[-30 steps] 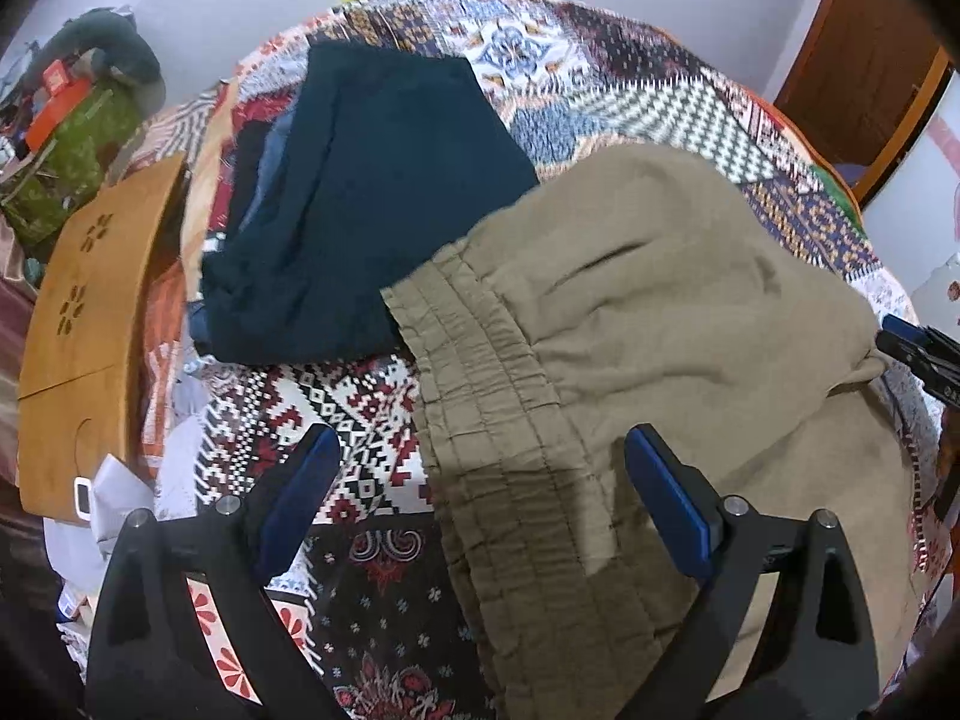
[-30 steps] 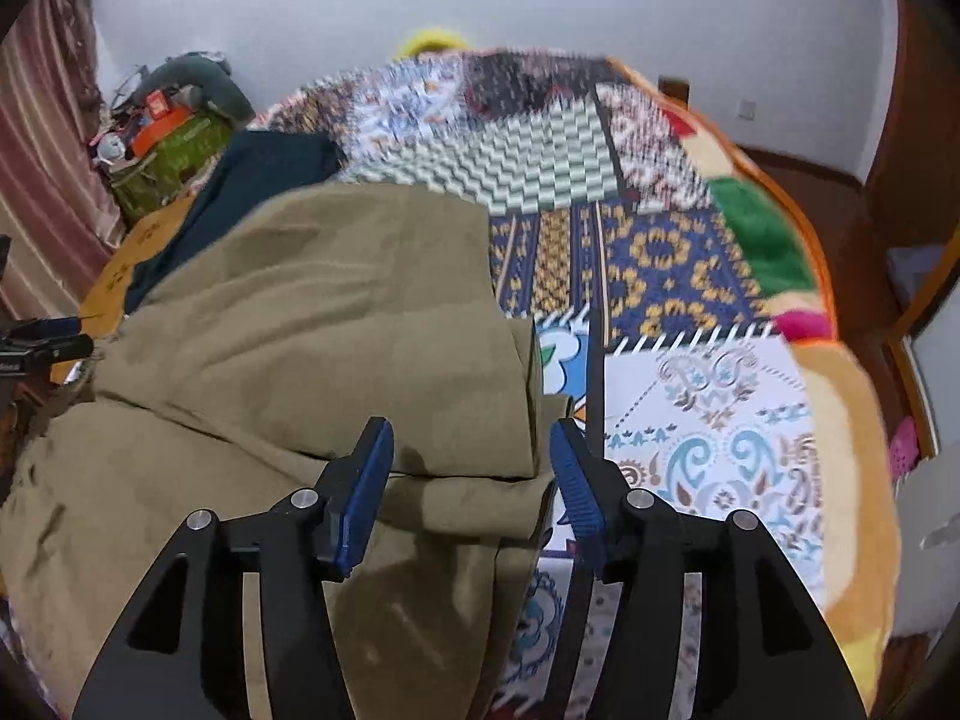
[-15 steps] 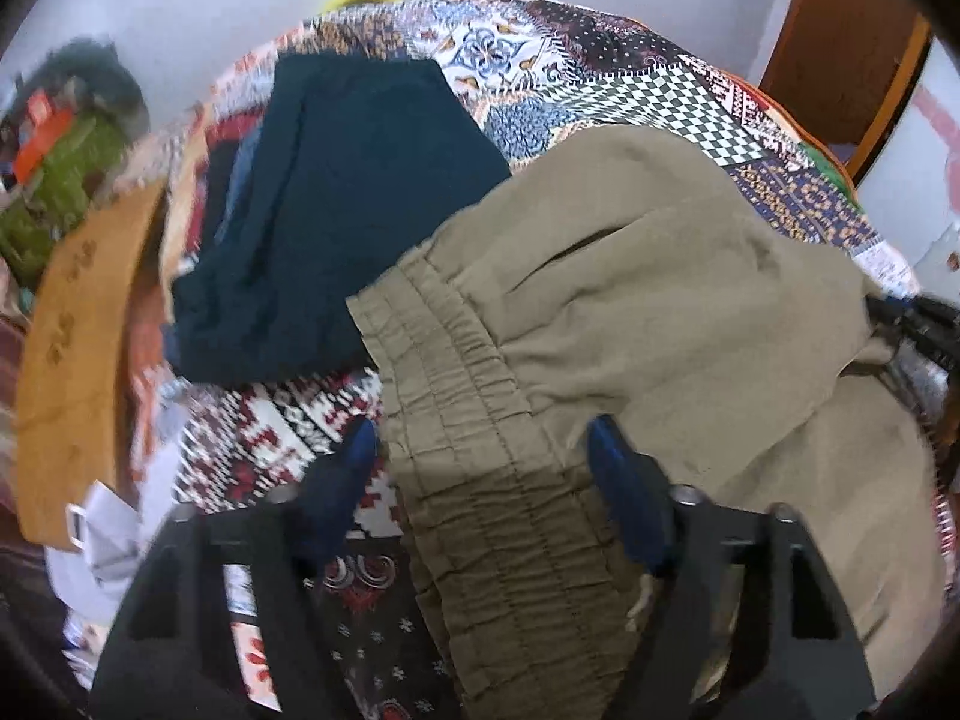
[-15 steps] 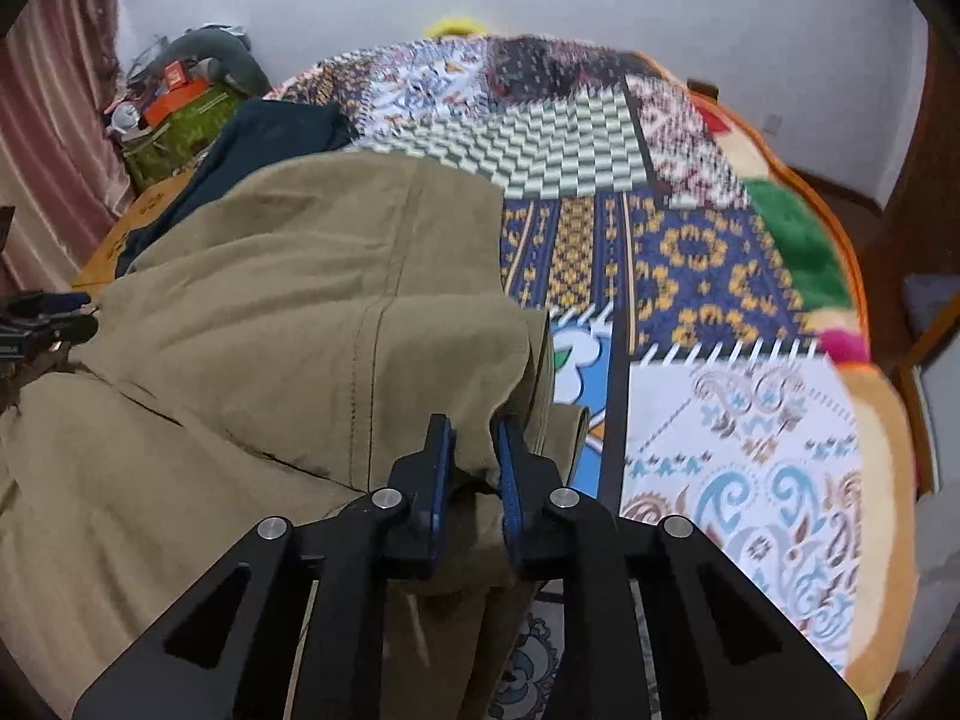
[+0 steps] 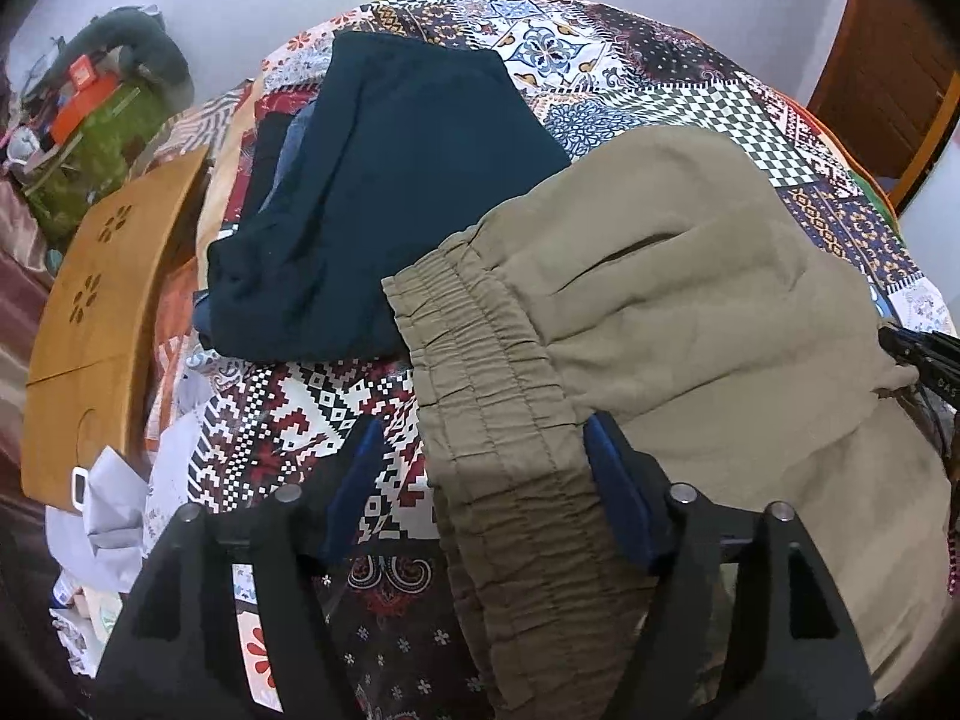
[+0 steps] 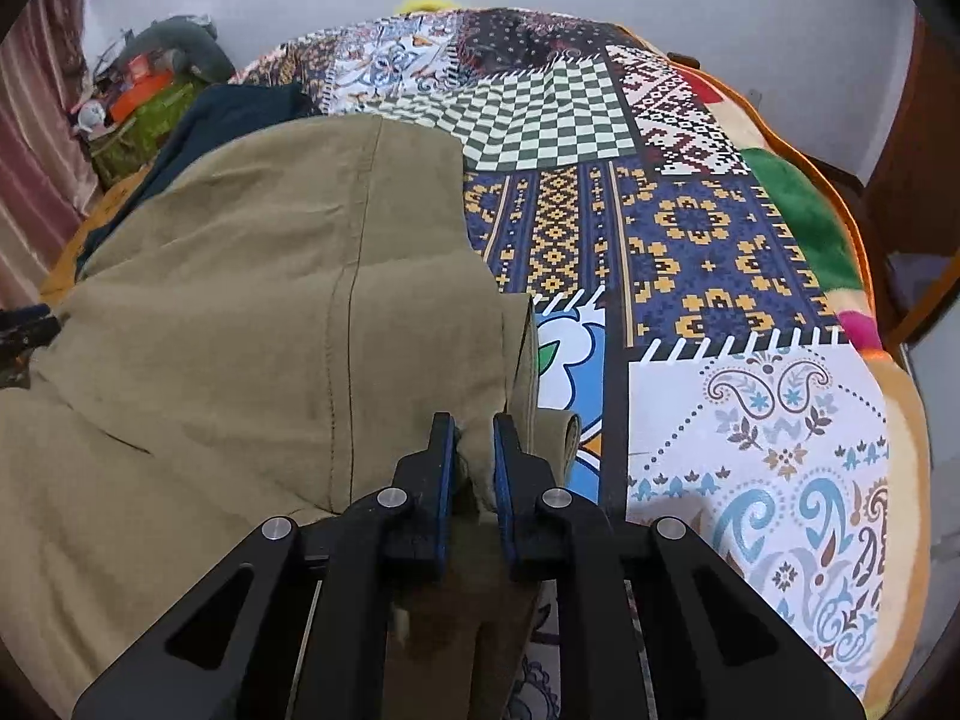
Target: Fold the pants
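The khaki pants (image 5: 690, 312) lie folded over themselves on the patchwork bedspread (image 6: 690, 228), and they serve as the reference for everything else. The left gripper (image 5: 480, 468) is spread wide, its blue-padded fingers (image 5: 618, 498) straddling the gathered elastic waistband (image 5: 498, 396); one pad sits against the waistband's inner side, the other is over bare bedspread just off the waistband's outer edge, so nothing is pinched there. The right gripper (image 6: 474, 450) is pressed together on a bunch of khaki fabric at the opposite side of the pants, near the cuff corner that curls beside its fingers (image 6: 507, 468). A straight stitched seam (image 6: 348, 312) runs away from that grip toward the far folded edge of the pants. Beyond the waistband, a dark teal folded garment (image 5: 384, 204) lies with its near edge touching or just overlapping the pants' corner. Farther out past that garment, a wooden board with flower cutouts (image 5: 90, 312) lies at the bed's edge, and white crumpled material (image 5: 120, 510) lies near its lower end. On the cuff side of the pants the bedspread is uncovered out to its orange rim (image 6: 852, 222), with wide room across the blue-and-yellow and paisley panels. Past the far fold, checkered patches lie bare up to the wall.
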A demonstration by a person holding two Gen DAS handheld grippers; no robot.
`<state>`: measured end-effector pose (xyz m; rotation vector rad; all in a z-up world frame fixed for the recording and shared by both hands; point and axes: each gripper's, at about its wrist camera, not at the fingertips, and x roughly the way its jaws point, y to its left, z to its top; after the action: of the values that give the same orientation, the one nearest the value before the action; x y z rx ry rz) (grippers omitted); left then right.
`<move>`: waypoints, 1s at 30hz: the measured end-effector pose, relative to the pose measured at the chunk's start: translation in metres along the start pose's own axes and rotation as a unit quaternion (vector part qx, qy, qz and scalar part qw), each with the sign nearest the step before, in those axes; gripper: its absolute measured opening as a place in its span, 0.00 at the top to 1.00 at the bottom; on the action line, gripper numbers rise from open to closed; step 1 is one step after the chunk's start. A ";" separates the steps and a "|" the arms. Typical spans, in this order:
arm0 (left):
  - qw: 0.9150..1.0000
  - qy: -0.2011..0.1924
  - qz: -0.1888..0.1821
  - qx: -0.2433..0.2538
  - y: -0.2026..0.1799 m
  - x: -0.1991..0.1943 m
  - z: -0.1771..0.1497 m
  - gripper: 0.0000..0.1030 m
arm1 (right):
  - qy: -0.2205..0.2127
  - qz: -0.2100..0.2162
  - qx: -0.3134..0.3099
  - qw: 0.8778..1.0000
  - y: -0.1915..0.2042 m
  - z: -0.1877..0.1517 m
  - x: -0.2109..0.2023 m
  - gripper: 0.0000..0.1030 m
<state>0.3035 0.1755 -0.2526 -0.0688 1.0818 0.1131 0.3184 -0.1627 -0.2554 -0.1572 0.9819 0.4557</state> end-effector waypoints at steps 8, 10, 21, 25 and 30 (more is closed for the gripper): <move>1.000 -0.004 -0.016 -0.007 0.009 -0.021 0.006 0.30 | 0.008 -0.003 -0.020 1.000 0.000 0.014 -0.024 0.82; 1.000 -0.015 -0.008 -0.003 0.013 -0.030 0.011 0.30 | -0.005 0.006 -0.013 1.000 -0.002 0.019 -0.034 0.72; 0.998 -0.040 0.012 -0.037 0.048 -0.024 0.056 0.17 | -0.093 0.037 -0.018 0.995 0.011 0.081 -0.059 0.31; 0.999 -0.017 0.025 -0.033 0.049 0.005 0.065 0.14 | -0.084 0.045 -0.014 0.995 0.011 0.104 -0.028 0.31; 0.999 0.019 0.019 -0.036 0.047 0.048 0.070 0.14 | -0.056 0.049 -0.004 0.997 0.005 0.125 0.018 0.31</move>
<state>0.3812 0.2331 -0.2625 -0.1149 1.1173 0.1849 0.4199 -0.1121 -0.2006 -0.0890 0.8805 0.5528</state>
